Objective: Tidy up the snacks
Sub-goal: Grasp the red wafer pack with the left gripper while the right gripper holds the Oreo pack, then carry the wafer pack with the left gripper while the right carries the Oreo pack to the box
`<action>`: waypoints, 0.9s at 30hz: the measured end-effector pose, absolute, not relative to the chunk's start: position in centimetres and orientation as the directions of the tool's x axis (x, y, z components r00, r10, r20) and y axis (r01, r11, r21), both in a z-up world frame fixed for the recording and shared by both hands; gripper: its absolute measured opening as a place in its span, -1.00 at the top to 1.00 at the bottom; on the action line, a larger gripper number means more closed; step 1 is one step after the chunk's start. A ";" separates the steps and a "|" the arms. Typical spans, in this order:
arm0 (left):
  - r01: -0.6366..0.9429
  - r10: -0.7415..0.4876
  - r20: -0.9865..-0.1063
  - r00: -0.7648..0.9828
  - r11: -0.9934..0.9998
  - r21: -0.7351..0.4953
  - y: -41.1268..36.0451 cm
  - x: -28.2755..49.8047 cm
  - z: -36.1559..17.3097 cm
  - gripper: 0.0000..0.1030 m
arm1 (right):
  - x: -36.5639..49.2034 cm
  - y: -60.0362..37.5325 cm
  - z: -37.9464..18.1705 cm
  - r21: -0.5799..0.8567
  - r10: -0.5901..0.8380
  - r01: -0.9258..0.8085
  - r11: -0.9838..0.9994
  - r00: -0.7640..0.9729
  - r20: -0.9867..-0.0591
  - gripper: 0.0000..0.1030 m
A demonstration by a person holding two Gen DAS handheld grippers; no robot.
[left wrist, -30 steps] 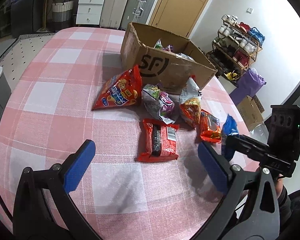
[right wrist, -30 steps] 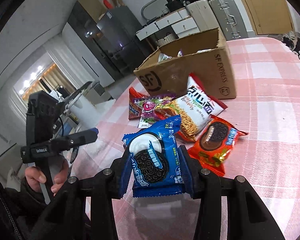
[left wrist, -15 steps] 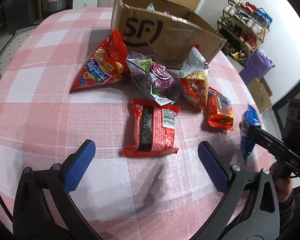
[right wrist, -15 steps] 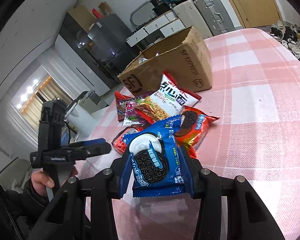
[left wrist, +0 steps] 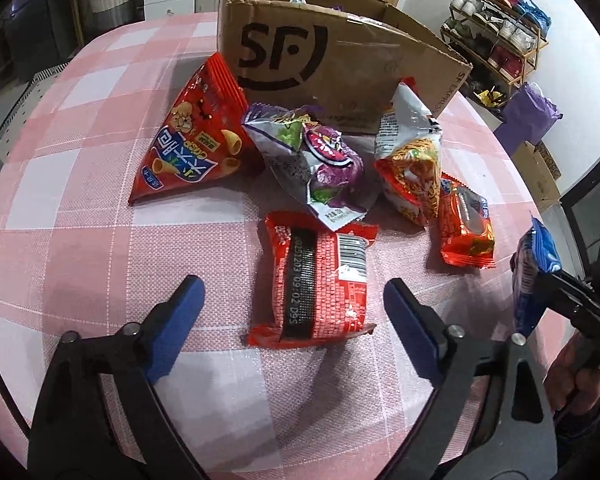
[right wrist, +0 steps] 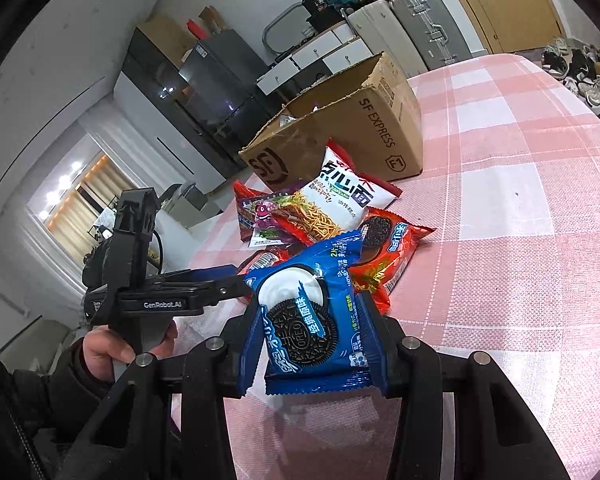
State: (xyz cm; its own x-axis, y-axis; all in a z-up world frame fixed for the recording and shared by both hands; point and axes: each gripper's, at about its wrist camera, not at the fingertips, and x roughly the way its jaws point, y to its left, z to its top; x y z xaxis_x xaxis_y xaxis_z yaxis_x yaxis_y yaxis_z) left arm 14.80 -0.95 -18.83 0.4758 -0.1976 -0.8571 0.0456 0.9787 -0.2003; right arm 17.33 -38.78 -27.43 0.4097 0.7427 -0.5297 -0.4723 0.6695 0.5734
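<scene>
Near the cardboard box (right wrist: 336, 120) | right gripper (right wrist: 314, 344) clamped blue Oreo pack (right wrist: 308, 320): light, crinkly, fragile, held mid-body | left gripper (left wrist: 292, 312) gaped wide over red packet (left wrist: 320, 280)

From the left wrist view I can't see into the cardboard box (left wrist: 340, 56); only packet tips show above its rim. The purple packet (left wrist: 316, 164) covers the top edge of the red packet (left wrist: 316, 280). The blue cookie packet (left wrist: 534, 276) shows edge-on at right.
</scene>
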 end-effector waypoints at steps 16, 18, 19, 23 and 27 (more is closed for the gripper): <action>0.064 -0.273 -0.810 0.519 0.958 -0.281 1.2 12.4 -18.3 0.20 | 16.9 -37.7 -26.9 0.553 0.733 -0.482 0.679 0.401 -0.549 0.13; 0.059 -0.265 -0.802 0.535 0.959 -0.278 1.7 12.0 -17.8 0.20 | 16.7 -37.6 -26.8 0.550 0.731 -0.484 0.681 0.403 -0.550 0.13; 0.055 -0.263 -0.798 0.542 0.959 -0.278 2.0 11.7 -17.5 0.20 | 16.7 -37.6 -26.7 0.549 0.731 -0.484 0.681 0.404 -0.551 0.13; 0.055 -0.263 -0.783 0.564 0.958 -0.282 2.8 10.7 -16.3 0.20 | 16.5 -37.3 -26.5 0.543 0.726 -0.484 0.686 0.409 -0.553 0.13; 0.062 -0.258 -0.766 0.589 0.959 -0.276 3.1 9.6 -14.8 0.20 | 15.8 -36.8 -25.6 0.528 0.724 -0.498 0.688 0.419 -0.549 0.13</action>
State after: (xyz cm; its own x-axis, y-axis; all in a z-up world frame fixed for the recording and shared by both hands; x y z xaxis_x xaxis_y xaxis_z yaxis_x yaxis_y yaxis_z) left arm 9.57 3.08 -14.82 0.5892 -0.2584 -0.7655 0.0618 0.9591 -0.2761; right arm 15.85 -36.83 -25.62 0.4188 0.7237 -0.5485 -0.4977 0.6882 0.5280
